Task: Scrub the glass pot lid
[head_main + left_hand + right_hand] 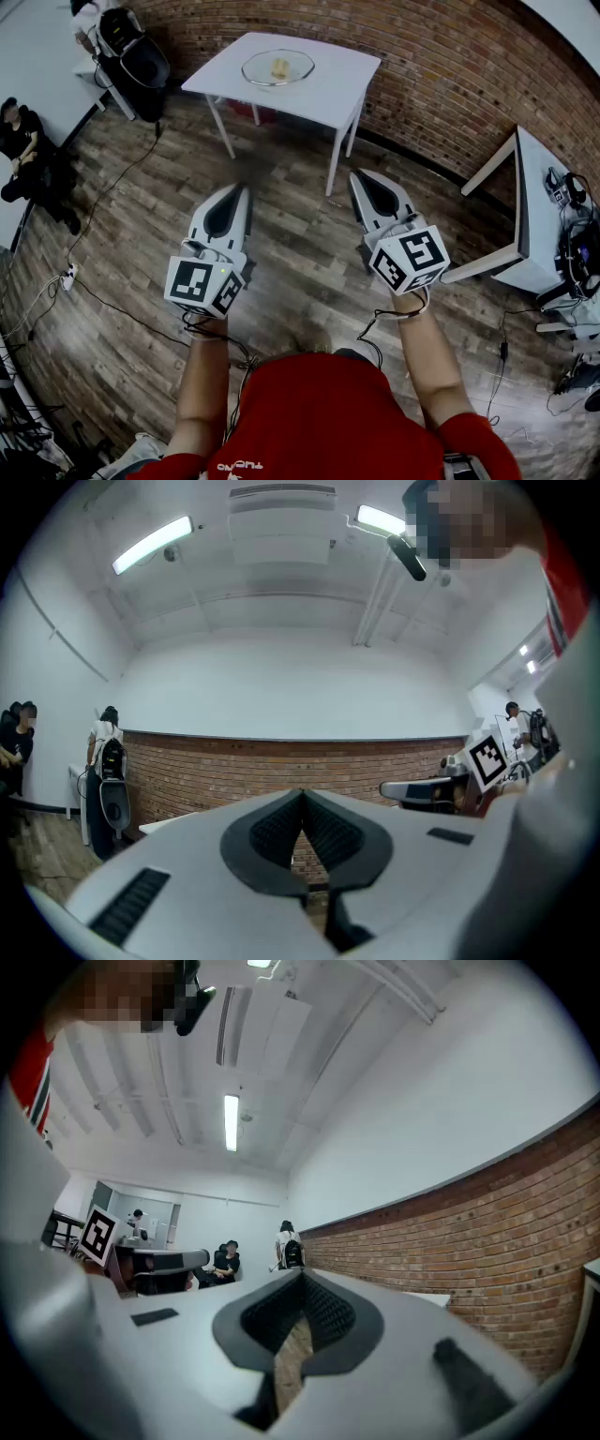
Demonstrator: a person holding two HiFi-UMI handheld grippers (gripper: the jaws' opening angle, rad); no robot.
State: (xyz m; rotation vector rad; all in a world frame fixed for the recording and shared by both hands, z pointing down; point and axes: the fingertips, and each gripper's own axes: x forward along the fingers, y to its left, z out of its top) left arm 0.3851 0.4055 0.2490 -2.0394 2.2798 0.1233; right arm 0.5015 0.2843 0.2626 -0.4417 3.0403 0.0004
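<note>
The glass pot lid (278,67) lies on a small white table (323,94) by the brick wall, far ahead of me, with a small yellowish thing (279,67) on or under it. My left gripper (241,190) and right gripper (357,176) hang side by side over the wooden floor, well short of the table. Both are shut with nothing between the jaws. In the left gripper view the left gripper (301,796) points at the brick wall; in the right gripper view the right gripper (302,1281) points along the wall.
A second white table (534,216) stands at the right with headphones and gear. Cables (103,202) run across the floor at left. A seated person (23,155) is at the far left; a black bag (141,64) sits by another table.
</note>
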